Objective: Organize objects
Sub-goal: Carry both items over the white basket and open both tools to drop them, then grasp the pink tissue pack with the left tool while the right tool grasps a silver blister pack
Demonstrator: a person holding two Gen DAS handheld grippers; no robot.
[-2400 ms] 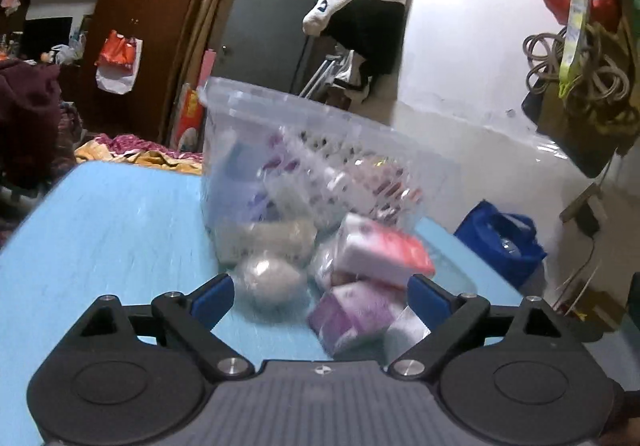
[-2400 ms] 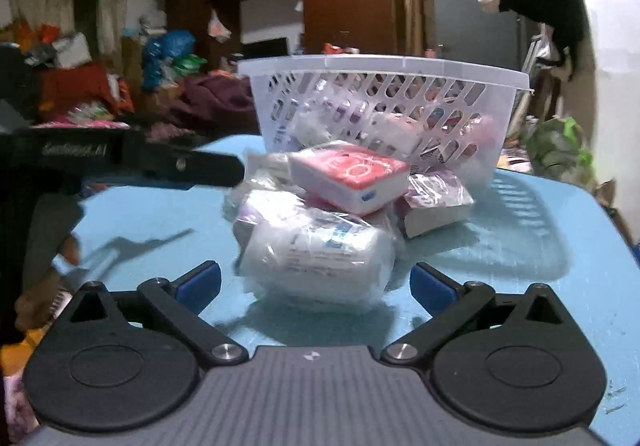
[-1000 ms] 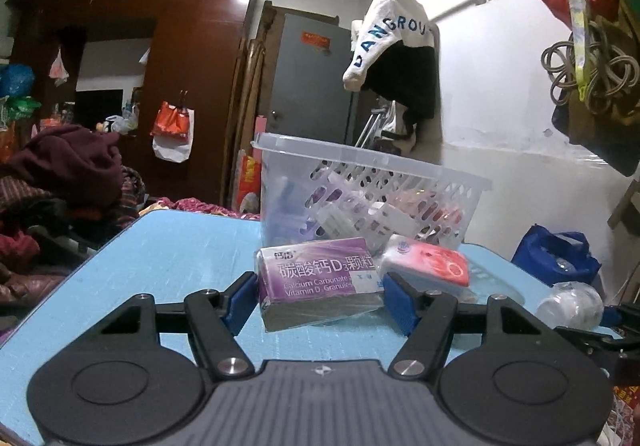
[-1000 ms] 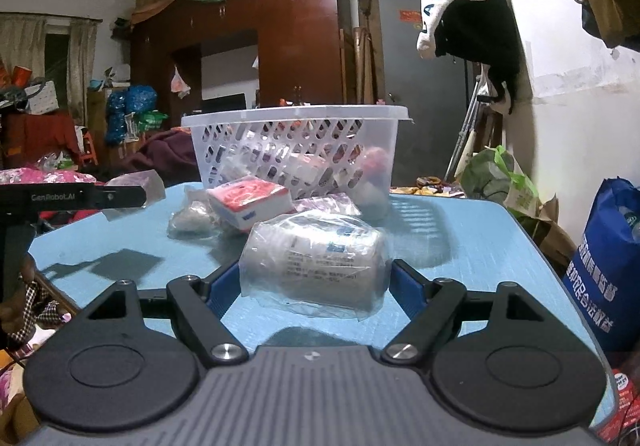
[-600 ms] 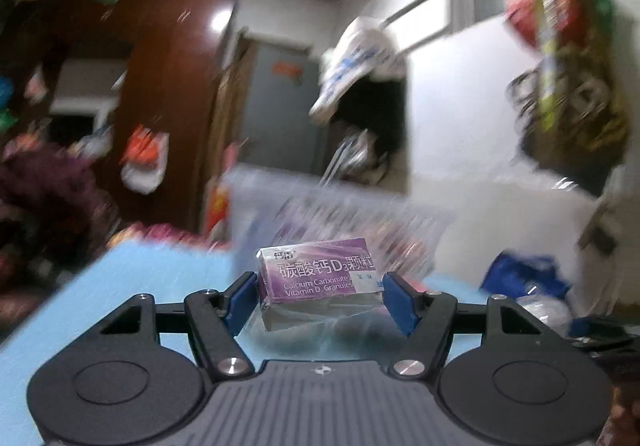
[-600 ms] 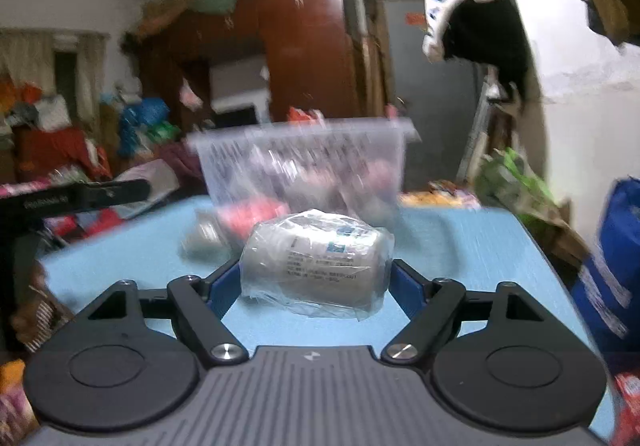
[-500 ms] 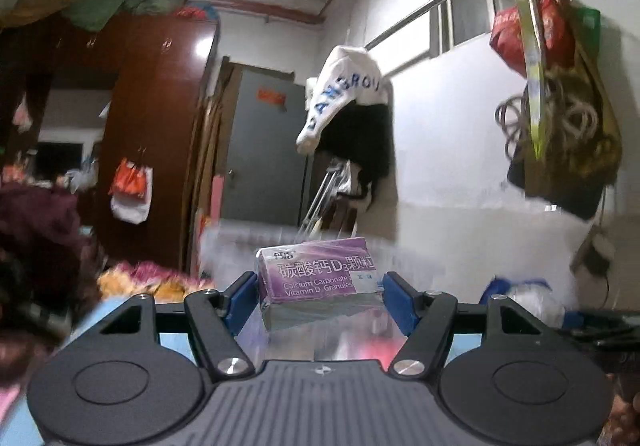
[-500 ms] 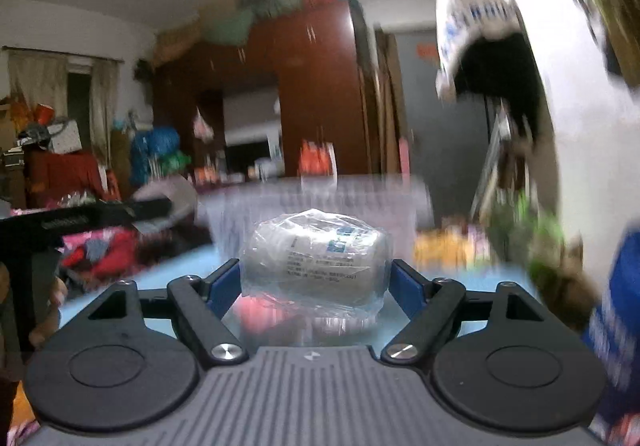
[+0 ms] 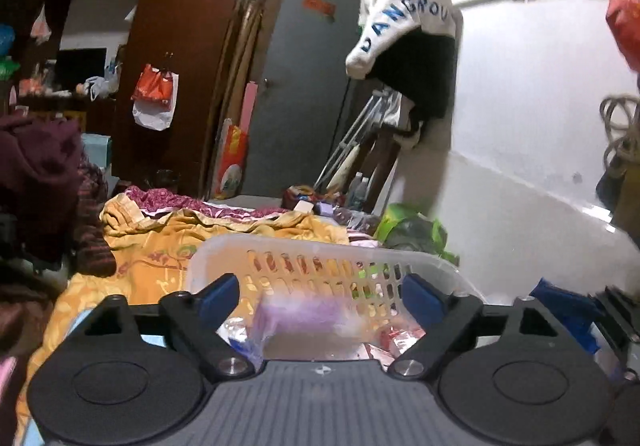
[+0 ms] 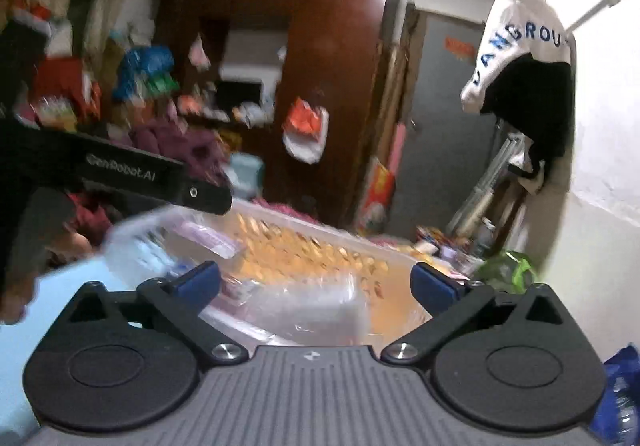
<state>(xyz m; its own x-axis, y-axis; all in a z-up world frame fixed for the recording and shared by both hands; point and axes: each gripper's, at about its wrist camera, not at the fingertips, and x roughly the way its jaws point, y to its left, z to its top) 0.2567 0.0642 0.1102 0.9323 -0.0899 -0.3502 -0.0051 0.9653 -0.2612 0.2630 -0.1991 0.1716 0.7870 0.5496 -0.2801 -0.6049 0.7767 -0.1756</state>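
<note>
Both grippers hover over the white perforated basket [image 9: 320, 254], which also shows in the right wrist view [image 10: 320, 242]. My left gripper [image 9: 320, 296] is open; the purple medicine box [image 9: 304, 320] is a blur below and between its fingers, falling into the basket. My right gripper [image 10: 316, 282] is open; the plastic-wrapped white bottle [image 10: 312, 306] is blurred below it, over the basket. The left gripper's body [image 10: 120, 174] shows at the left of the right wrist view. Other packets [image 9: 396, 338] lie inside the basket.
The basket stands on a light blue table [image 10: 52, 298]. An orange blanket [image 9: 160, 246] and dark clothes [image 9: 36, 182] lie behind it. A green bag [image 10: 508, 266] and a blue bag [image 10: 616, 386] sit at the right by the white wall.
Both grippers rose over the basket and opened. The purple box has left the left gripper and the wrapped bottle has left the right gripper; both are dropping into the basket.
</note>
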